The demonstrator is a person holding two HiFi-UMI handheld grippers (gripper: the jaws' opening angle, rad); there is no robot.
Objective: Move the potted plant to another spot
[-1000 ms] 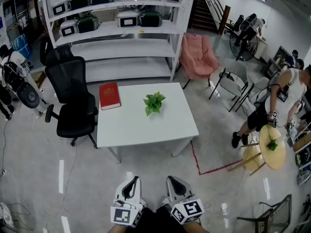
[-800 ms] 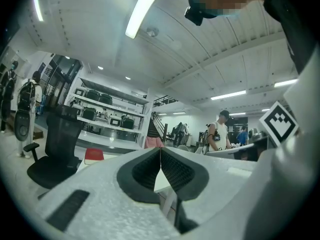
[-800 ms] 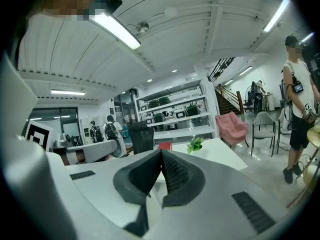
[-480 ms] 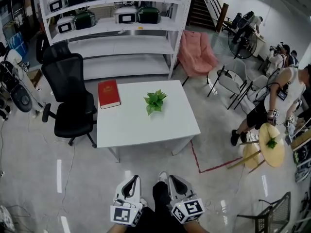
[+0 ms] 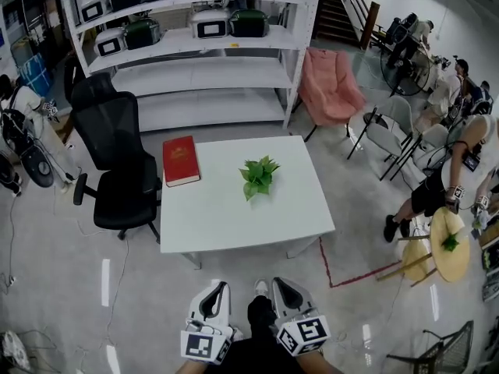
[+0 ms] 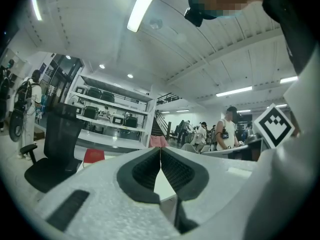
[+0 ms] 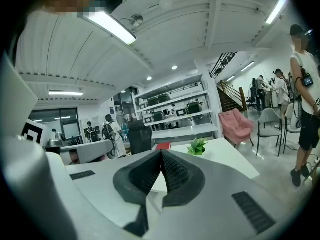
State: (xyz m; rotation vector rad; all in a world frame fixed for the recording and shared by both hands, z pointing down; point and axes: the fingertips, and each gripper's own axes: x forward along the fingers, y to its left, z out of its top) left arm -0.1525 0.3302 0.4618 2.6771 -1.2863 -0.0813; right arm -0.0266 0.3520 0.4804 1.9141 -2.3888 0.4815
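On the white table (image 5: 226,220), about mid-depth and right of centre: potted plant (image 5: 258,178), upright, with foliage hiding the pot in the head view. The red book (image 5: 180,160) lies at the far-left corner, well apart from it. I'm standing off the near edge with both grippers low by my body, well short of the table.

Left gripper (image 5: 216,291): jaws closed tip to tip, nothing between them. Right gripper (image 5: 281,288): same, pads meeting, empty.

Risks from here, as I judge them:
- Jaws are closed. If I reach in without opening, I shove the plant instead of taking it, and a small pot probably slides or tips.
- The pot is under the leaves. Closing on stems or leaves instead of the pot wall crushes greenery and gives a weak hold that could let go on the lift.
- It's a long reach over the near edge. If I come in tilted, the pot cocks in the jaws and may topple on release.
- Placement: too close to any table edge and it goes to the floor; too far left and it bumps the book.
- The black office chair (image 5: 121,162) crowds the table's left side, so approaching from there risks a snag.
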